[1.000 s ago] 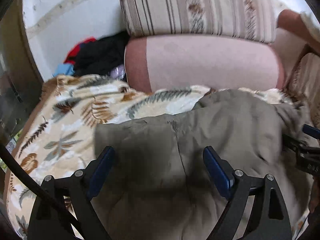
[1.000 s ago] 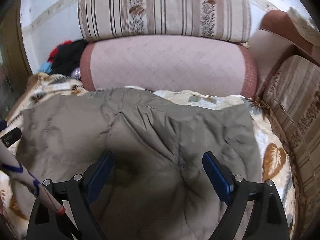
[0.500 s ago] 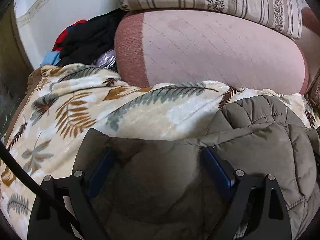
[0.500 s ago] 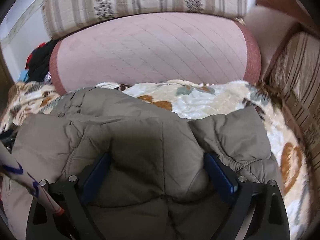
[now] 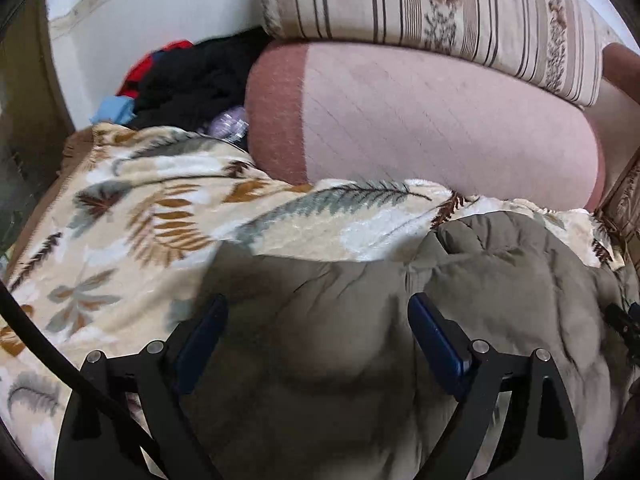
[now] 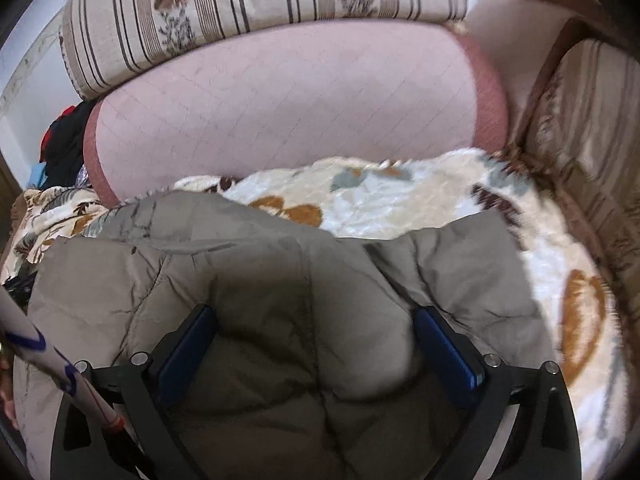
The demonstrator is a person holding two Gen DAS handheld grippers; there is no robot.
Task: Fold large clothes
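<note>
I see both hand-held grippers, left (image 5: 316,332) and right (image 6: 316,340), spread wide over the olive puffer jacket (image 6: 256,280) on the sofa blanket (image 5: 132,216); right's jaws just opened further, apparently releasing the fold.

Open blanket (image 5: 132,216) L of jacket (image 5: 320,360); bolster (image 5: 440,128) behind.

Both wrist views close, downward; share jacket (image 5: 500,280).
</note>
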